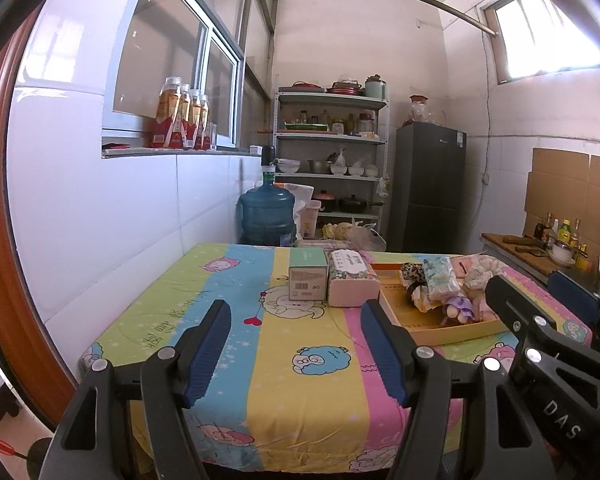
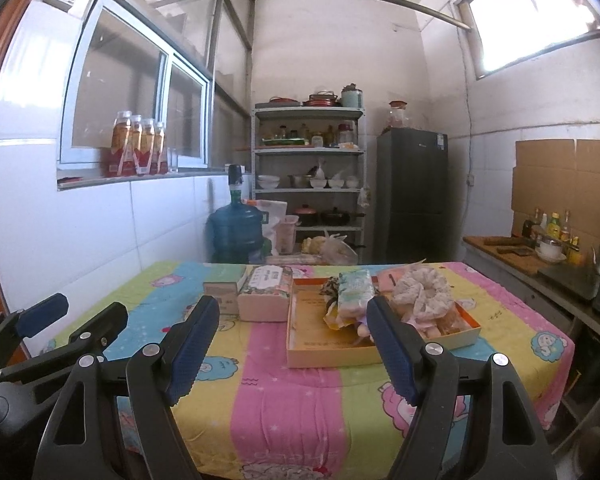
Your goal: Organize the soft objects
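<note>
I'm looking down a small kitchen with shelves and a fridge at the back, over a table (image 2: 300, 420) covered in a striped cartoon cloth. My left gripper (image 1: 296, 348) hangs above the near edge with its fingers spread wide and nothing between them; my right gripper (image 2: 292, 346) does the same beside it, jaws apart and empty. Further out, a shallow orange tray (image 2: 312, 354) sits right of centre. The soft objects lie in it: a leopard-print scrunchie (image 2: 329, 285), a wrapped tissue pack (image 2: 354, 290), a big lacy scrunchie (image 2: 422, 294) and a small purple plush piece (image 1: 460, 307), heaped touching one another. Just left of the tray stand a pink floral box (image 2: 265, 294) and a green carton (image 1: 308, 276).

As I judge it, this fits either soft things gathered into the tray, or a pile waiting to be sorted out of it. With both grippers clear of everything, I can't settle which.
</note>
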`<state>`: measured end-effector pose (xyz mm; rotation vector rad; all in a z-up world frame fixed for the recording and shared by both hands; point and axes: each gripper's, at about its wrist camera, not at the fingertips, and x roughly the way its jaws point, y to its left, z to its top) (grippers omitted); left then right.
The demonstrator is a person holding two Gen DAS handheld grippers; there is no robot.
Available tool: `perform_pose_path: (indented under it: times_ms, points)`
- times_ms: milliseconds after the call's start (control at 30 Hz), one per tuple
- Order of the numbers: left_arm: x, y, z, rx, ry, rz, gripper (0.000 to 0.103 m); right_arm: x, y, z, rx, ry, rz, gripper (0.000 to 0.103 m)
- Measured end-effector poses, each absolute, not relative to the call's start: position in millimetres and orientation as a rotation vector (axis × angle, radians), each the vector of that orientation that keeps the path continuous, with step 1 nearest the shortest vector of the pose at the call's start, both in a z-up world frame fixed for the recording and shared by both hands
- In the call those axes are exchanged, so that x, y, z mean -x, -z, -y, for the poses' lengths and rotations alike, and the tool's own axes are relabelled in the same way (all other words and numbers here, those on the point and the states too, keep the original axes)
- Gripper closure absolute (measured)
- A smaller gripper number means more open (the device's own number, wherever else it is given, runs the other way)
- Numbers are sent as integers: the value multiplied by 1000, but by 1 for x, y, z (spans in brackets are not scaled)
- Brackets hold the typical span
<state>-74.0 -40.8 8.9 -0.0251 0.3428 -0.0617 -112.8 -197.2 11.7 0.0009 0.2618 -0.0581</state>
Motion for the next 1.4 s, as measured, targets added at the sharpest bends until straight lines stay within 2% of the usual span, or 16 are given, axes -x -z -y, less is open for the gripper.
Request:
perform_pose_path:
  times_ms: [1400]
  points:
    - [70, -11, 32, 25, 61, -336, 36, 111, -11, 199, -1, 64, -256, 26]
